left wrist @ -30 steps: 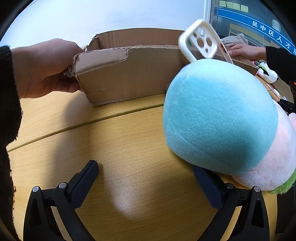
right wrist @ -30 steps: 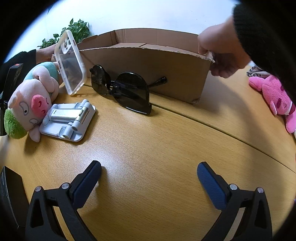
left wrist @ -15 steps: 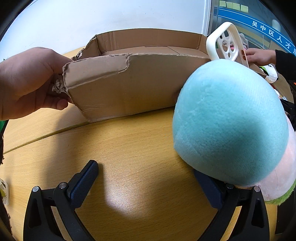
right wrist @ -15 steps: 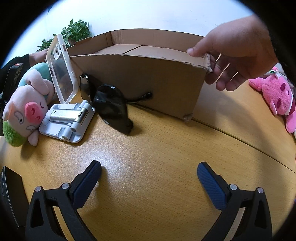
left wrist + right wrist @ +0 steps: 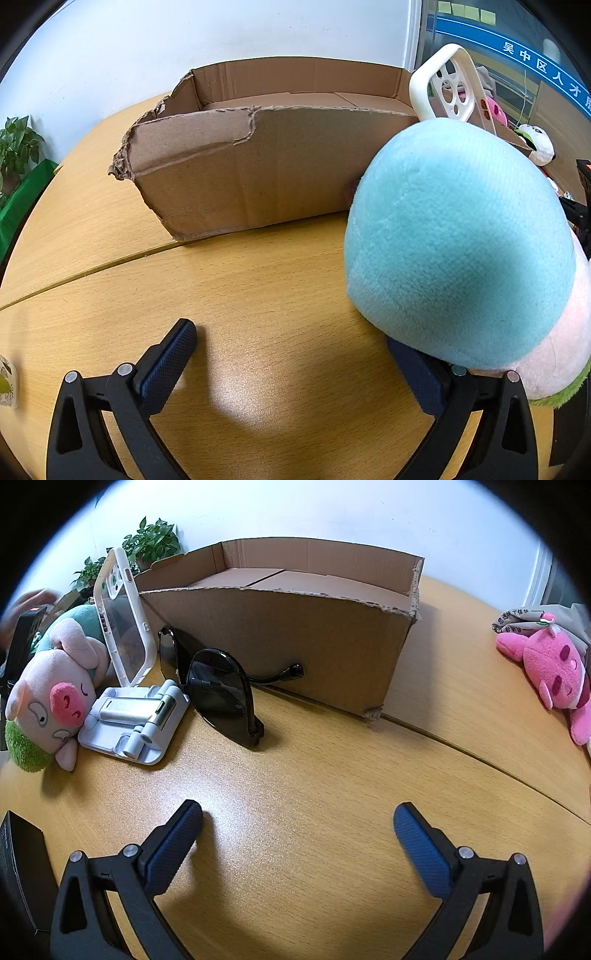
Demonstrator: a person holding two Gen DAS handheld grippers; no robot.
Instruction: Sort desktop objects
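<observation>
1. Gone since 0.5 s ago: the bare hand that held the cardboard box (image 5: 288, 642) edge, out of both views; box now sits alone on tabletop (image 5: 332, 794), sunglasses (image 5: 221, 698) leaning slightly further out from its front wall.
2. Left claw (image 5: 291, 354): spread wide, gripping nothing; pig plush (image 5: 454, 251) close up, its blue back pressed over the right-hand finger, rest of plush off to the right side.
3. Right claw (image 5: 299, 830): likewise spread, nothing between fingers; bare tabletop ahead, sunglasses and white phone stand (image 5: 136, 723) well fwd-left, box beyond.
4. Phone case (image 5: 123, 616) standing upright between pig plush (image 5: 55, 698) and box corner, foot by the stand; sunglasses' temple tip touching box wall.
5. Writing: blue banner (image 5: 546, 70) w/ white Chinese chars "吴中区人才" through window, left view; small printed chars on grey cloth behind pink plush (image 5: 554, 675), too small to read.
6. Others: pink plush far right, well apart; potted plant (image 5: 151, 542) behind box; black box (image 5: 18, 871) at left edge nr right claw.
</observation>
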